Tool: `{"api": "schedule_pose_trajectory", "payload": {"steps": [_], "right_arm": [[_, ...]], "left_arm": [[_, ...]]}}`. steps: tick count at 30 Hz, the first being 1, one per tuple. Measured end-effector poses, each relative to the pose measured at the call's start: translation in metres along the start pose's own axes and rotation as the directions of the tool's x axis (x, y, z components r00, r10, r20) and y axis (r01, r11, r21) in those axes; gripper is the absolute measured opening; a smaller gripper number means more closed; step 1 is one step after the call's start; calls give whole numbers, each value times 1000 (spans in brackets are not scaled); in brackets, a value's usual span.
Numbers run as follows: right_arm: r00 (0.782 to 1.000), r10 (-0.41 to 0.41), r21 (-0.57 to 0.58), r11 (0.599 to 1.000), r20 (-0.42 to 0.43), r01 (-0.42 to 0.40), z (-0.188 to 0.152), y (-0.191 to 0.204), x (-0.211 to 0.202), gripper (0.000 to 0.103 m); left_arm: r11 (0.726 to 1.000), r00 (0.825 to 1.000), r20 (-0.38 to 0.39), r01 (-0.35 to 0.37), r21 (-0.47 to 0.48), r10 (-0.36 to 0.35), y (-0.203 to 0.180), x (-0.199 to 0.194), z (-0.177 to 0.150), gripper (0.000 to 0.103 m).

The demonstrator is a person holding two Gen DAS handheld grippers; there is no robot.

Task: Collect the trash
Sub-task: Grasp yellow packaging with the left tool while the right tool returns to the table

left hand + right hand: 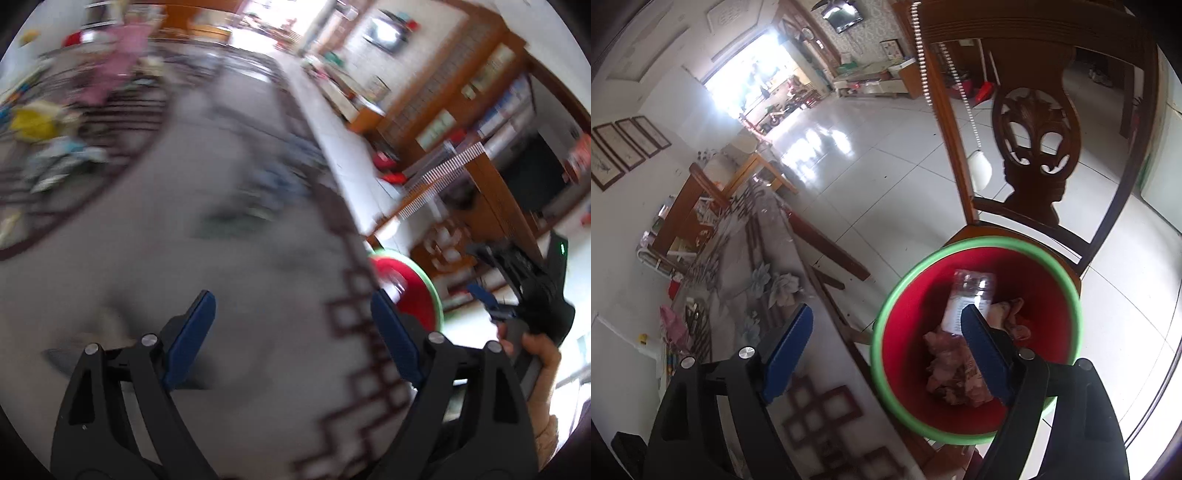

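Inside one red bin (1049, 295): one plastic bottle (967, 295), two crumpled wrappers (945, 365).

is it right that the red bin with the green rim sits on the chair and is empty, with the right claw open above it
Not quite: the bin is not empty. The right wrist view shows a clear plastic bottle and crumpled wrappers lying inside it. The rest holds: it is red with a green rim, appears to rest on the wooden chair, and the right claw is open above it.

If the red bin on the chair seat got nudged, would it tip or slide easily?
Probably yes. The bin looks like thin plastic holding only a clear bottle and crumpled wrappers, so likely light. It sits on a chair seat that looks polished, so it may slide or tip.
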State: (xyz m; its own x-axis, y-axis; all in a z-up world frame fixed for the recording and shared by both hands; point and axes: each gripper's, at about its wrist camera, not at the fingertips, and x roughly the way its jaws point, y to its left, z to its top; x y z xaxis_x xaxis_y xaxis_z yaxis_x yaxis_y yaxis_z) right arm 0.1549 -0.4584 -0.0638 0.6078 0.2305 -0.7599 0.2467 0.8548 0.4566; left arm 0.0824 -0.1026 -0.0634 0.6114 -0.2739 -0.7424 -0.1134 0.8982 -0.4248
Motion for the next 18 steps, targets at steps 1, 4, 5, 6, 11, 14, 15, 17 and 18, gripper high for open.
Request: {"api": "schedule_pose_trajectory", "payload": {"steps": [1, 4, 5, 6, 11, 14, 15, 17, 18], "right_arm": [[1000, 1, -21, 1000, -6, -1, -2, 9, 2, 79], [1000, 5, -83, 997, -25, -7, -11, 35, 7, 79], [1000, 5, -97, 995, -30, -8, -13, 40, 8, 79], [999, 6, -118, 993, -37, -10, -16, 50, 10, 79], [998, 13, -181, 983, -61, -24, -29, 84, 18, 80], [997, 24, -220, 975, -76, -40, -36, 105, 24, 80], [996, 27, -239, 970, -84, -46, -39, 114, 27, 80], [995, 29, -268, 962, -97, -55, -43, 126, 31, 80], [994, 30, -288, 956, -104, -58, -46, 133, 34, 80]], "left_arm": [[1000, 1000, 18, -11, -24, 12, 11, -8, 1, 83], [992, 997, 69, -38, -118, 46, 50, -26, 14, 84], [987, 995, 83, -41, -154, 54, 64, -31, 19, 85], [981, 994, 95, -41, -188, 59, 77, -36, 24, 85], [944, 980, 147, -79, -319, 131, 135, -54, 58, 85], [904, 967, 165, -113, -412, 196, 176, -61, 82, 85], [884, 963, 162, -124, -450, 217, 189, -61, 92, 85], [862, 959, 165, -124, -492, 232, 204, -60, 105, 85], [846, 955, 161, -134, -515, 249, 213, -56, 113, 85]]}}
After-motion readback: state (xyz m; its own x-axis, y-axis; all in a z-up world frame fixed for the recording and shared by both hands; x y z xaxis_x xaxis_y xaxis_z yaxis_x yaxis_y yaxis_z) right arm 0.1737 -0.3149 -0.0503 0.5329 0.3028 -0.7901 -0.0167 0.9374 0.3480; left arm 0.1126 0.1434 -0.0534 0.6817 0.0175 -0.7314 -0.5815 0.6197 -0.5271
